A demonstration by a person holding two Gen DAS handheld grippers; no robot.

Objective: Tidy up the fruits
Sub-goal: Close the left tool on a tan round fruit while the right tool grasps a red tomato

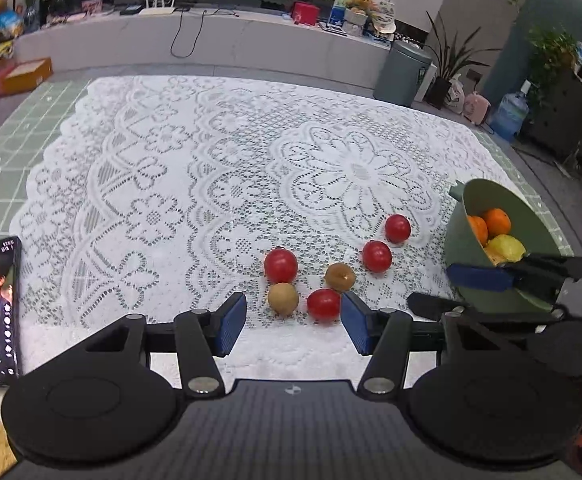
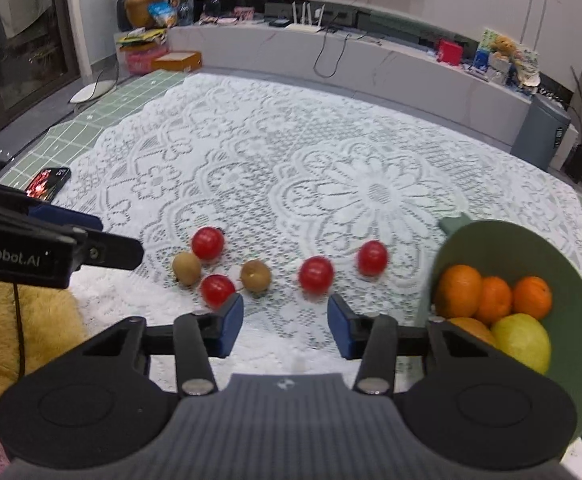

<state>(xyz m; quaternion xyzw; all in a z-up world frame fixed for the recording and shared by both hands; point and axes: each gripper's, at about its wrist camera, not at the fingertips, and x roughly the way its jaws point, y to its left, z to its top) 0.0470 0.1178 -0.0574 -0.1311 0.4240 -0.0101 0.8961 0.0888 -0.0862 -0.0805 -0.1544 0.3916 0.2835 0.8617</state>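
While both our grippers tilt down toward the lace tablecloth (image 1: 219, 152), the left gripper (image 1: 294, 322) gapes wide and empty, and the right gripper (image 2: 286, 325) stands partly open, gripping nothing. Four red fruits (image 2: 207, 243) and two brown ones (image 2: 186, 267) (kiwis, perhaps) lie loose just left of the green bowl (image 2: 571, 256). Only the right view shows three oranges (image 2: 458, 289) fully; its nearest red fruits are blurred.

Home living room, lace tablecloth (image 2: 291, 140), TV bench (image 2: 331, 52), houseplants (image 1: 447, 56)
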